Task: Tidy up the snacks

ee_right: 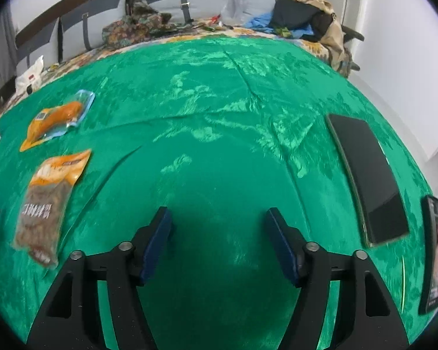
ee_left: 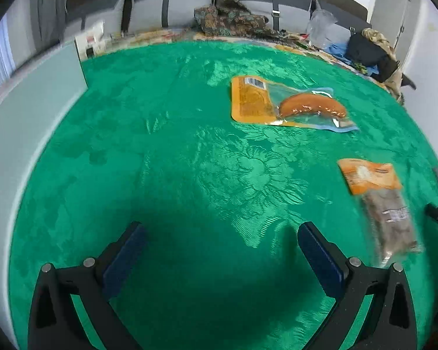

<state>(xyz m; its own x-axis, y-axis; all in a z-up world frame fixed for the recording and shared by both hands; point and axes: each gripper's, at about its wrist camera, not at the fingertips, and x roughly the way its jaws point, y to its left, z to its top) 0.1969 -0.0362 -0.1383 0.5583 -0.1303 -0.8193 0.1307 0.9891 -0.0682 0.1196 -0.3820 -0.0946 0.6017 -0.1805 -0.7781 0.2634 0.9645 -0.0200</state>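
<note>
Both grippers empty: left gripper wide apart, right gripper parted somewhat less. Sausage pack and jerky pack lie flat mid-bed, near each other. Judgement: pinch a pack's edge, approaching low.

Green cloth: two snack packs, tablet.

Two flat snack packets, apart
</note>
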